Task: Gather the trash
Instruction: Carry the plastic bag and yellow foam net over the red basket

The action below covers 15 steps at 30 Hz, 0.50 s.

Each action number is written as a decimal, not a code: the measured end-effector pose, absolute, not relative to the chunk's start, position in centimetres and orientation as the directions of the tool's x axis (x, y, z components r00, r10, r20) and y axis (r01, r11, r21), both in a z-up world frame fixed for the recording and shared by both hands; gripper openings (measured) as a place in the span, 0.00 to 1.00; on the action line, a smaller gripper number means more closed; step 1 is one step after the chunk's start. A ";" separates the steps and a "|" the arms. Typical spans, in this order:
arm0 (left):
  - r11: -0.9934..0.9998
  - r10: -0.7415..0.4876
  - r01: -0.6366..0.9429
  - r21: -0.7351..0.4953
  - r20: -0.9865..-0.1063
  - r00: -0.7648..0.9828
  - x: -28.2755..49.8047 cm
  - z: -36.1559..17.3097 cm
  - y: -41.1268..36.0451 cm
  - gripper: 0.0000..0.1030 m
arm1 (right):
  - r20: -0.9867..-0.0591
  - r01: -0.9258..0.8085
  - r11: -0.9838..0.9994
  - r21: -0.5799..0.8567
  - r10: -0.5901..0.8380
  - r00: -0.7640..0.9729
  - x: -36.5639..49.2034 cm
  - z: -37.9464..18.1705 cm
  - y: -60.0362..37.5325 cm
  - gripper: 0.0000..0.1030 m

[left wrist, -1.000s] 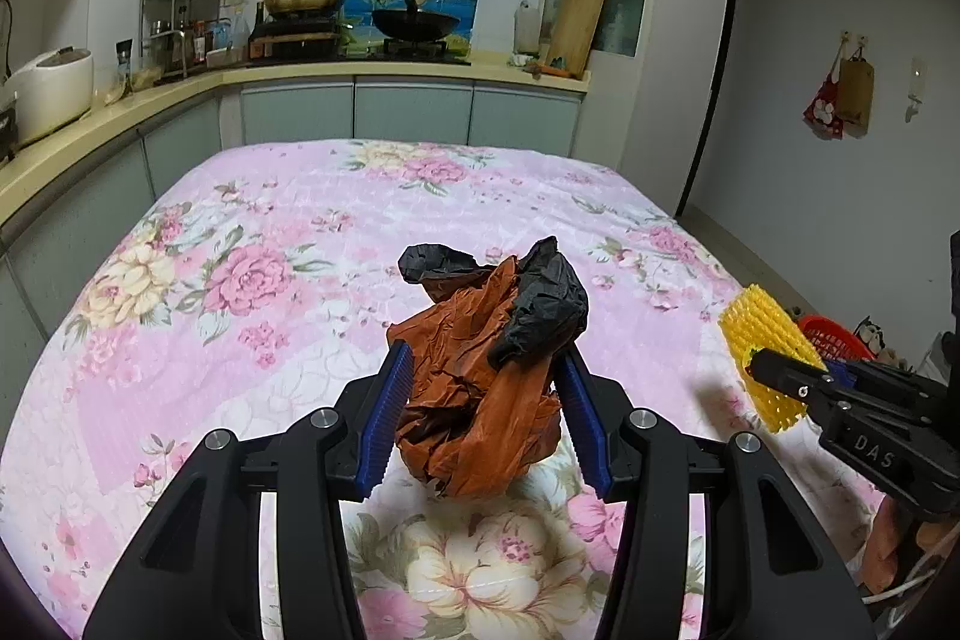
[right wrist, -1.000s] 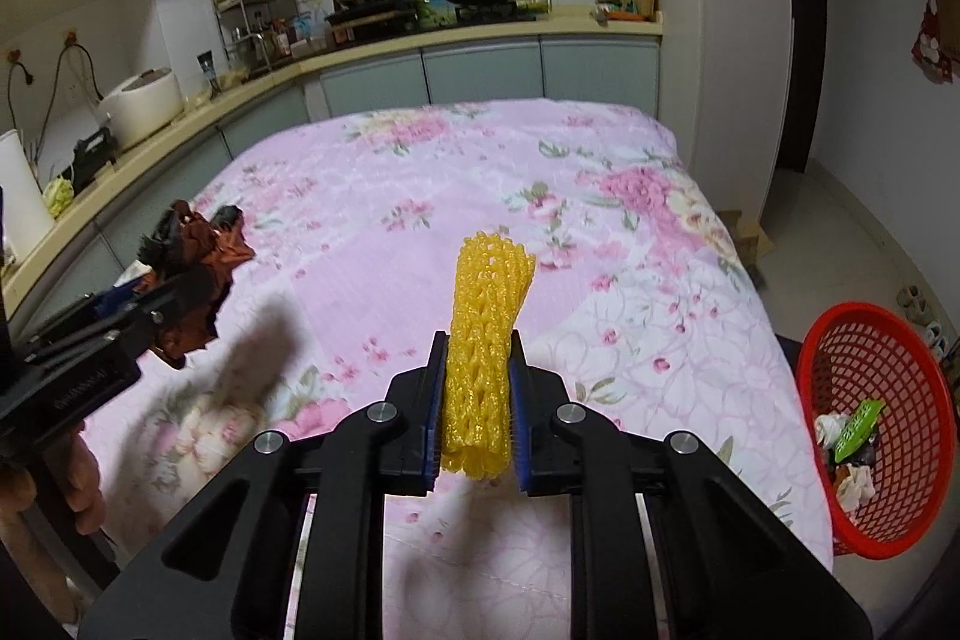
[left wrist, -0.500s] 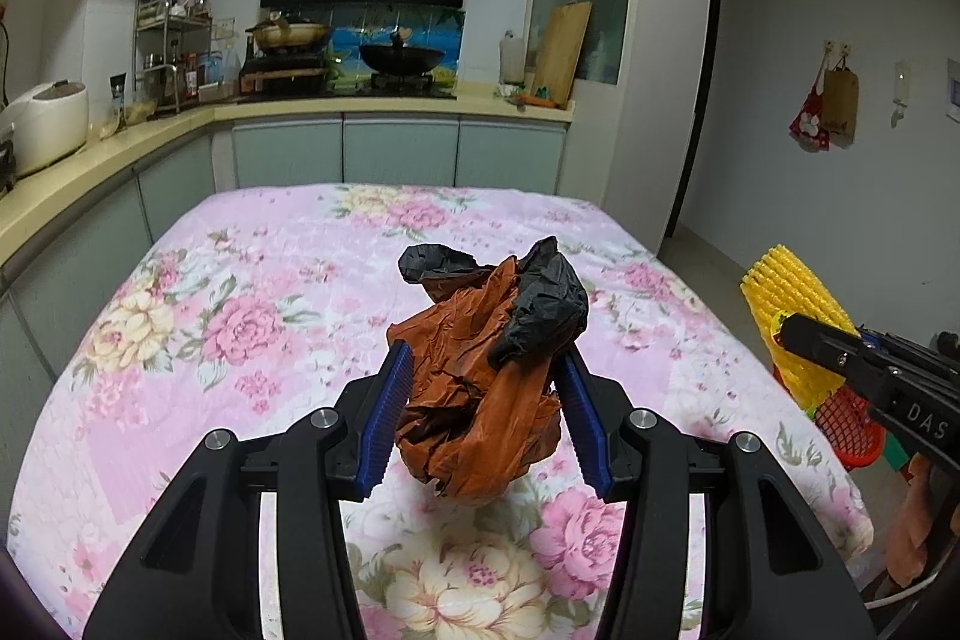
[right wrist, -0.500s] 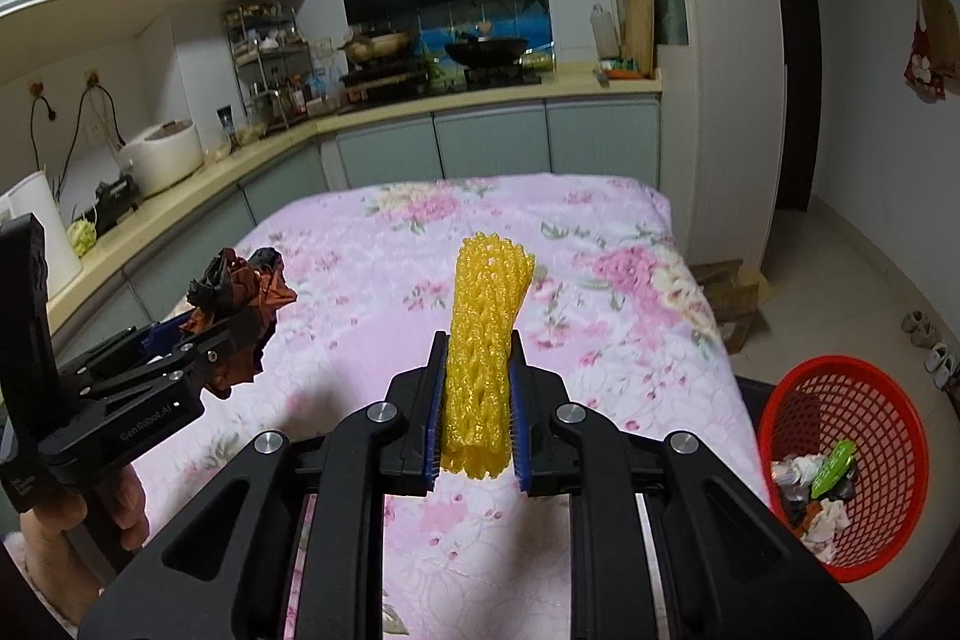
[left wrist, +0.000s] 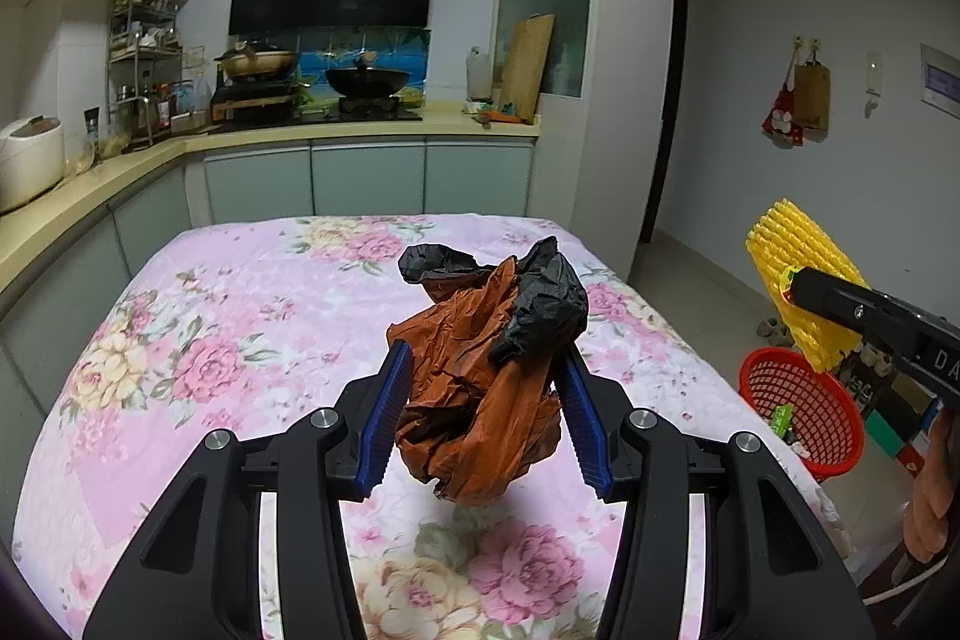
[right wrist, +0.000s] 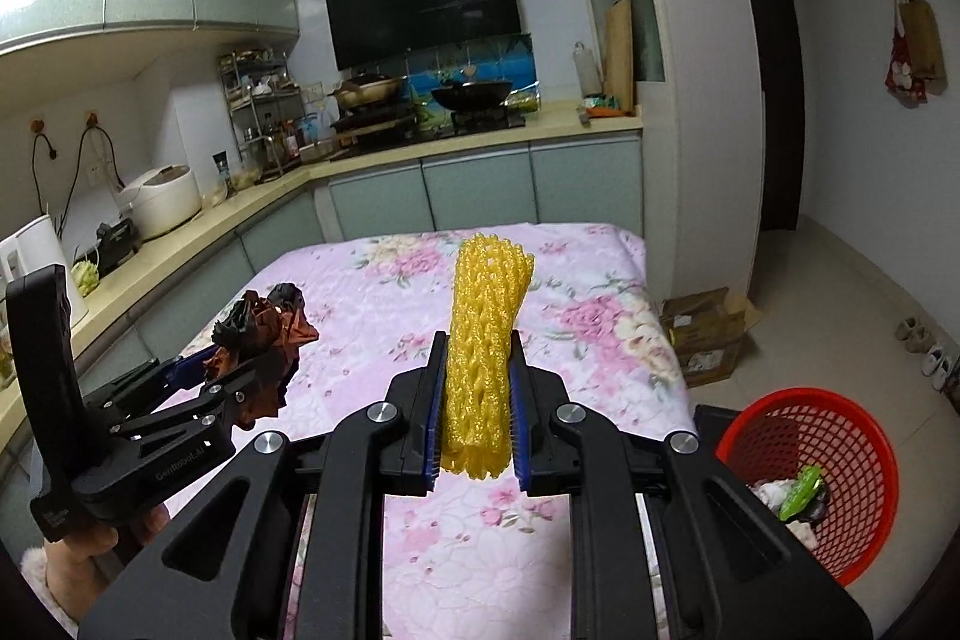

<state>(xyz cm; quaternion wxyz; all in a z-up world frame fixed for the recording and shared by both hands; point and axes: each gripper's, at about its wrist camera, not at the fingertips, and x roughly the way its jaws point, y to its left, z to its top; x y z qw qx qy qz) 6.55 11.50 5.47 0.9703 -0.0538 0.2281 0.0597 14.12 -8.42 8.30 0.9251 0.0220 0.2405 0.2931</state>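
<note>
My left gripper (left wrist: 483, 415) is shut on a crumpled wad of brown and black plastic bags (left wrist: 489, 358), held up above the flowered tablecloth (left wrist: 240, 316). That same wad (right wrist: 264, 334) shows at the left of the right wrist view. My right gripper (right wrist: 477, 403) is shut on a yellow foam fruit net (right wrist: 486, 340) that stands upright between the blue pads. In the left wrist view the net (left wrist: 798, 274) hangs at the right, above a red mesh basket (left wrist: 801, 412). The basket (right wrist: 810, 466) stands on the floor past the table's right edge and holds some wrappers.
A kitchen counter (left wrist: 360, 124) with a stove, pans and a rice cooker (right wrist: 159, 199) runs along the back and left. Cardboard boxes (right wrist: 708, 334) and shoes (right wrist: 927, 346) lie on the floor to the right. A hand (right wrist: 66, 556) holds the left gripper's handle.
Both grippers have risen with their loads, so the table has sunk lower in both views. The red basket has come more fully into sight.
</note>
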 end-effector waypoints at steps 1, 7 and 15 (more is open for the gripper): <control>0.988 0.089 -0.136 -0.075 -0.448 0.890 6.7 5.6 11.3 0.46 | -0.429 -0.528 0.829 0.181 0.550 0.716 14.2 8.4 -8.7 0.17; 0.991 0.067 -0.110 -0.071 -0.444 0.893 7.3 6.0 10.1 0.46 | -0.415 -0.503 0.847 0.174 0.526 0.742 14.4 8.9 -10.3 0.17; 0.995 0.038 -0.074 -0.064 -0.442 0.896 8.3 6.4 8.5 0.46 | -0.408 -0.468 0.868 0.164 0.492 0.769 14.4 9.2 -11.6 0.17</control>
